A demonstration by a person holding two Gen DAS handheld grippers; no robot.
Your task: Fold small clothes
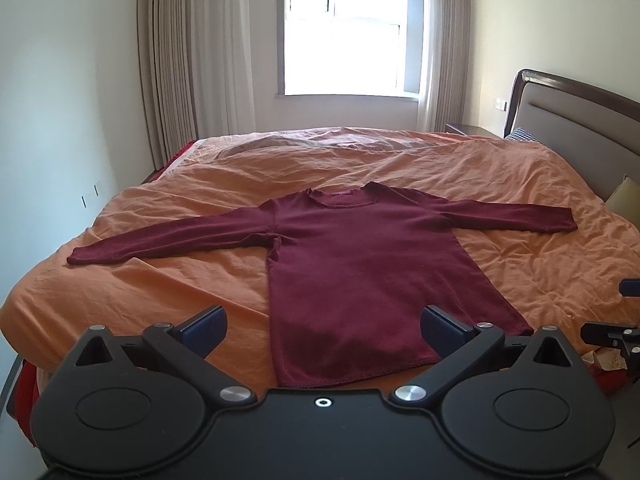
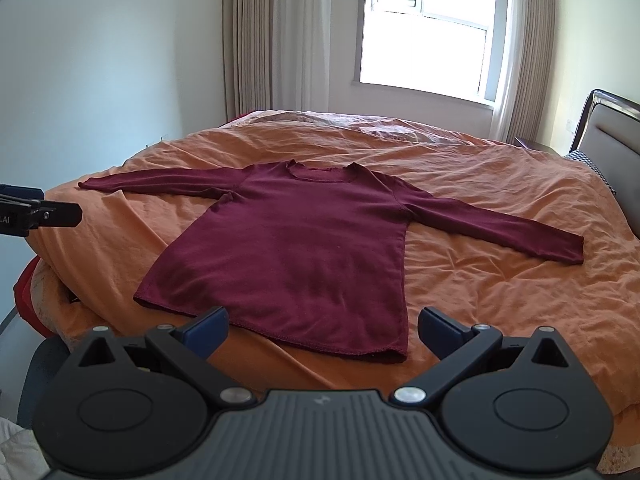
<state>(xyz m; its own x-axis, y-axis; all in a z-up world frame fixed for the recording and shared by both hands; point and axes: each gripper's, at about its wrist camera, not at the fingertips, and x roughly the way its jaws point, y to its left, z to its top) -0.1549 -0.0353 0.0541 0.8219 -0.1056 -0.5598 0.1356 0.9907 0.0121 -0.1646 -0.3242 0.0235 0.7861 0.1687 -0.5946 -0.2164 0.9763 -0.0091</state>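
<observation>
So far nothing has been folded. The dark red long-sleeved top (image 1: 348,268) lies flat and face-up on the orange bedspread (image 1: 160,288), neckline toward the window (image 1: 344,36), hem toward the near edge of the bed, with both sleeves stretched out straight to either side. The body looks smooth, with only slight rumpling near the left armpit, so the spreading-out step appears finished.

The left hand-held gripper (image 1: 324,330) hangs just short of the hem, its 2 blue-padded fingers spread wide apart and holding nothing. The right hand-held gripper (image 2: 323,330) sits likewise near the hem's right corner, fingers wide apart and empty. Neither touches the cloth.

Everything that counts as folding is left: as I judge it, bringing the 2 sleeves in across the body, then doubling the body over, perhaps hem to neckline. The soft, creased bedspread beneath may drag or bunch when a sleeve is lifted, so a clean pinch on the cloth alone will matter.
</observation>
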